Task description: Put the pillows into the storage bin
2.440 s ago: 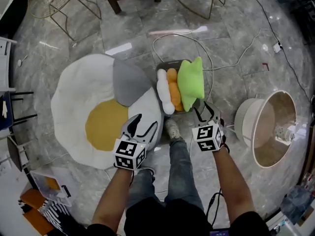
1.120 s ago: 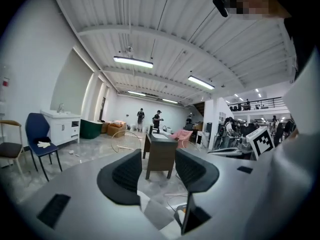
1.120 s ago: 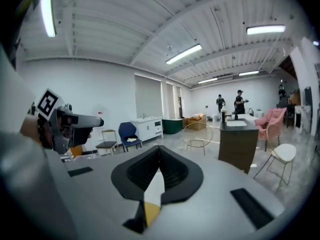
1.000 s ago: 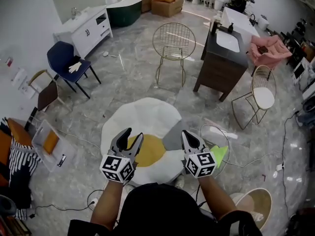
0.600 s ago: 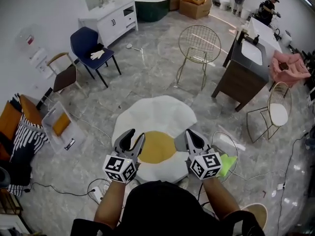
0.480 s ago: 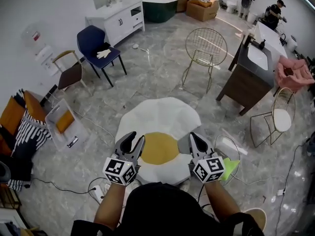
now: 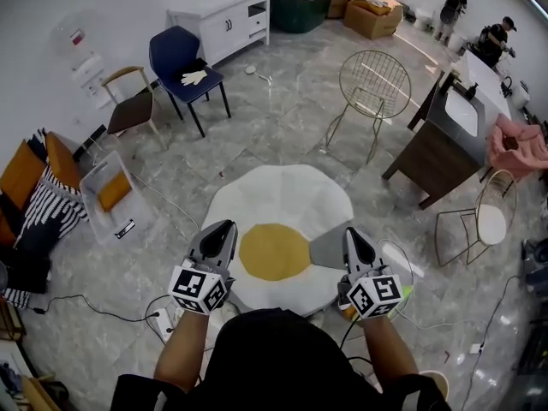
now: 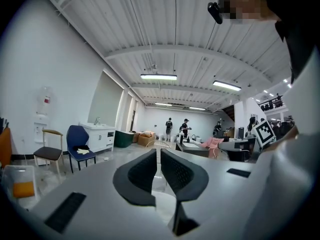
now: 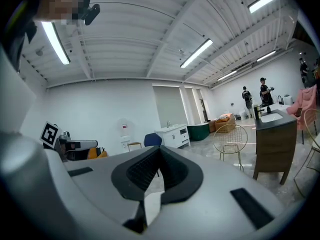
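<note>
A big fried-egg cushion (image 7: 282, 221), white with a yellow centre, lies on the marble floor in the head view. A grey pillow (image 7: 332, 249) rests on its right edge. A sliver of green pillow (image 7: 404, 291) peeks out beside my right gripper (image 7: 353, 233); the storage bin is hidden behind that gripper. My left gripper (image 7: 224, 228) hangs over the cushion's near-left edge. Both are held up level, aimed across the room, jaws together with nothing between them: left gripper (image 8: 158, 151), right gripper (image 9: 159, 149).
A gold wire chair (image 7: 374, 82) and a dark wood vanity (image 7: 445, 148) stand beyond the cushion. A blue chair (image 7: 181, 62) and a clear plastic box (image 7: 107, 197) are at the left. Cables and a power strip (image 7: 163, 319) lie near my feet. People stand far back (image 7: 452, 2).
The head view has swung up from the bin at my feet to the whole room. The left gripper's jaws have closed. Both grippers stay in front of me, empty.
</note>
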`<state>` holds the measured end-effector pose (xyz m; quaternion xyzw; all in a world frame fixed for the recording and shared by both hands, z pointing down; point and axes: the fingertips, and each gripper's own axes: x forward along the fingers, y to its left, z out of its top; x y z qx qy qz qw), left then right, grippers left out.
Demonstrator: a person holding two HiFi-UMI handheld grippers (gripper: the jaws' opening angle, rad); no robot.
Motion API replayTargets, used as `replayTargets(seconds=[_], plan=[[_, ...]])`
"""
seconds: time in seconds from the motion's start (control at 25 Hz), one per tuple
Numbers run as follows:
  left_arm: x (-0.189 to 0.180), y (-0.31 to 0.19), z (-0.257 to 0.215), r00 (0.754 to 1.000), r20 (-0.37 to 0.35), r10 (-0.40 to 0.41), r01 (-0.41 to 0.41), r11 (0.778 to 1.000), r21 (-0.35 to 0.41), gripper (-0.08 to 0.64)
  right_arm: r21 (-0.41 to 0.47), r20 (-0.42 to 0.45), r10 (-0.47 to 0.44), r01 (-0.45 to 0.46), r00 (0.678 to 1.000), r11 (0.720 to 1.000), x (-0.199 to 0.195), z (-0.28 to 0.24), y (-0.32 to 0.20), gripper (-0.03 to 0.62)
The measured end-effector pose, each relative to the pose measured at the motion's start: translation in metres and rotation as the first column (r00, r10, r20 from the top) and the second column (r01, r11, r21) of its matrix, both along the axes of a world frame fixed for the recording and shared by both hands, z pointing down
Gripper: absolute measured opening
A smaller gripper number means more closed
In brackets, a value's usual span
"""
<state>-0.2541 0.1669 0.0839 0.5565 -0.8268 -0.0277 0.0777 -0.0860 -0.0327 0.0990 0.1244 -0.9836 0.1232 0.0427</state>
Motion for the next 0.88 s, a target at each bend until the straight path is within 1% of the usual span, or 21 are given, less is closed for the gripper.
replayTargets(seconds=[0.2, 0.32, 0.56, 0.72, 0.88], plan=[[-0.0025, -0.0007, 0.0023, 1.0, 0.006, -0.004, 0.004, 1.0, 0.013, 0.031, -0.005, -0.004, 0.007, -0.007, 1.0, 1.0, -0.0007, 0.0003, -0.0019, 0.026], [-0.0021, -0.0009, 0.0026, 1.0, 0.01, 0.007, -0.008, 1.0, 0.009, 0.032, -0.025, 0.001, 0.018, -0.018, 1.0, 1.0, -0.0024, -0.0001, -0.0017, 0.026], [-0.0029, -0.001, 0.0013, 0.999, 0.035, 0.02, -0.02, 1.0, -0.006, 0.032, -0.033, -0.012, 0.017, -0.017, 1.0, 0.999, -0.0045, 0.0034, 0.0026, 0.026], [-0.0047, -0.0027, 0.0062, 1.0, 0.013, 0.021, -0.02, 1.0, -0.009, 0.032, -0.055, -0.016, 0.02, -0.021, 1.0, 0.998, -0.0034, 0.0073, 0.0021, 0.026], [-0.0049, -0.0029, 0.0091, 1.0, -0.009, 0.027, -0.027, 1.0, -0.002, 0.031, -0.052, -0.011, 0.037, -0.038, 0.999, 0.998, -0.0017, 0.0042, -0.001, 0.026]])
